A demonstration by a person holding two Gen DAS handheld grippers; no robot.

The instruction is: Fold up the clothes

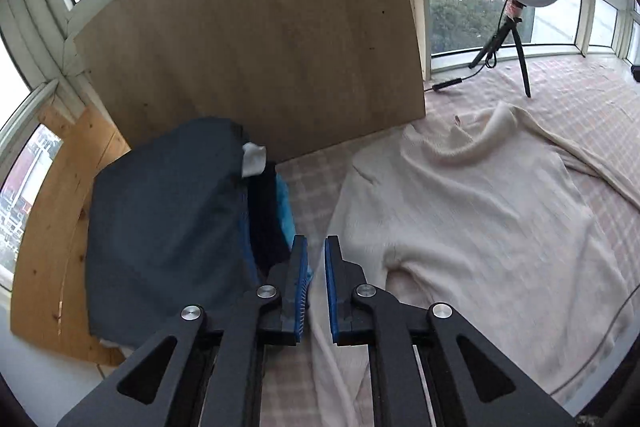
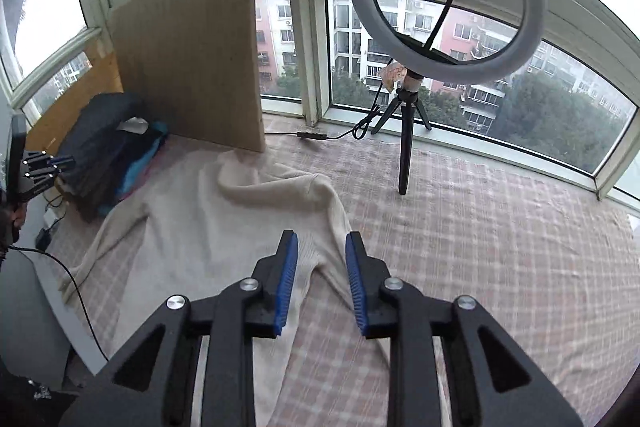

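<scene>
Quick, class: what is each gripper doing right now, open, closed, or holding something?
Left gripper: open by a narrow gap, holding nothing.
Right gripper: open, holding nothing, with the sweater sleeve lying below its fingers.

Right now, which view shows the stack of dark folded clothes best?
The left wrist view: the stack of dark folded clothes fills its left side, close and clear. The right wrist view shows it small at the left edge.
</scene>
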